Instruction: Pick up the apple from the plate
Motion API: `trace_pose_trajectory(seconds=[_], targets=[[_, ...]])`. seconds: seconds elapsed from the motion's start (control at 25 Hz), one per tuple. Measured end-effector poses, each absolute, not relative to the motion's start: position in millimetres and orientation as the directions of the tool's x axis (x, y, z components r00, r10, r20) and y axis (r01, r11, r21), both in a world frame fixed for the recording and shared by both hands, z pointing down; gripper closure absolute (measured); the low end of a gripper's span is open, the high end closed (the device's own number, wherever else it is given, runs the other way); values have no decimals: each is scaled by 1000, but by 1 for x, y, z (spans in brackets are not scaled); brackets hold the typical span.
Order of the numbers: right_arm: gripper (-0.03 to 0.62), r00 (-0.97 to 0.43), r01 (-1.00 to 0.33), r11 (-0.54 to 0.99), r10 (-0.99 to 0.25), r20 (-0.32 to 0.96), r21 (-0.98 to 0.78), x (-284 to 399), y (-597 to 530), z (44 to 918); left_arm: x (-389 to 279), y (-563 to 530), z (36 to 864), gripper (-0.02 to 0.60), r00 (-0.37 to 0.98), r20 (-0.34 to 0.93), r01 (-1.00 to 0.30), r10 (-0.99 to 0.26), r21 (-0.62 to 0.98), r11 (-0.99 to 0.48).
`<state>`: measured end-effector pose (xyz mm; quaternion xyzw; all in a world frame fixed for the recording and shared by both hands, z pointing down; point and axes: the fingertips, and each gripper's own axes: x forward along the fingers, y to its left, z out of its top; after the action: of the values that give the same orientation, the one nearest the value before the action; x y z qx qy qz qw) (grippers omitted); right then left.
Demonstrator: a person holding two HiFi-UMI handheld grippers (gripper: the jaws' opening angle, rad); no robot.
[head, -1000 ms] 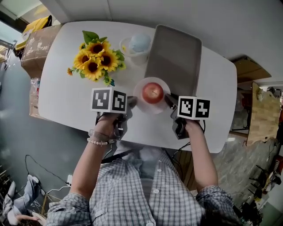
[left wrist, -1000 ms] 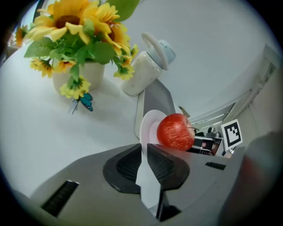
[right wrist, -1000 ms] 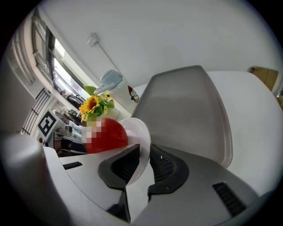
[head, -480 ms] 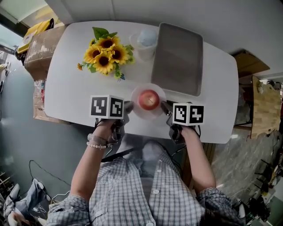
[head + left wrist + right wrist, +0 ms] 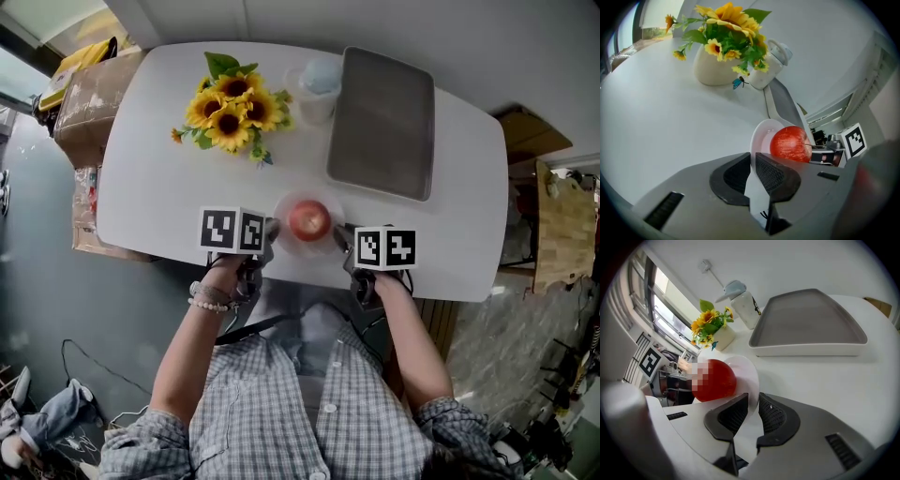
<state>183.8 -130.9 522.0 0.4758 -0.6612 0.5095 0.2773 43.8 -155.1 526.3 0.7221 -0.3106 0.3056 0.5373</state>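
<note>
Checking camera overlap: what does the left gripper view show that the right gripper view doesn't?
Only the left gripper view: the marker cube of the right gripper, beyond the apple. Only the right gripper view: the marker cube of the left gripper, and the full inside of the tray, which the left gripper view catches edge-on. Both: the apple on the plate, the sunflowers, the white jug, and that view's own jaws closed on the plate's rim.
</note>
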Motion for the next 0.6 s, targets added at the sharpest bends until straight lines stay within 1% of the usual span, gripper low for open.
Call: trace_pose_trajectory(seconds=[0.2,0.4,0.6], targets=[[514,-392,-915,45,-343,854,-402,181,-127,532,42,-157,536,541,592,797,-792,-118,549,-267],[514,-389,-917,60,-353,851,-394,182,-124,537,43,-156,540,541,606,786,-782,-123,561,-271],[513,-402,-910,75,-392,827,-407,182,-124,537,44,-155,542,540,623,771,-767,-131,570,-294]])
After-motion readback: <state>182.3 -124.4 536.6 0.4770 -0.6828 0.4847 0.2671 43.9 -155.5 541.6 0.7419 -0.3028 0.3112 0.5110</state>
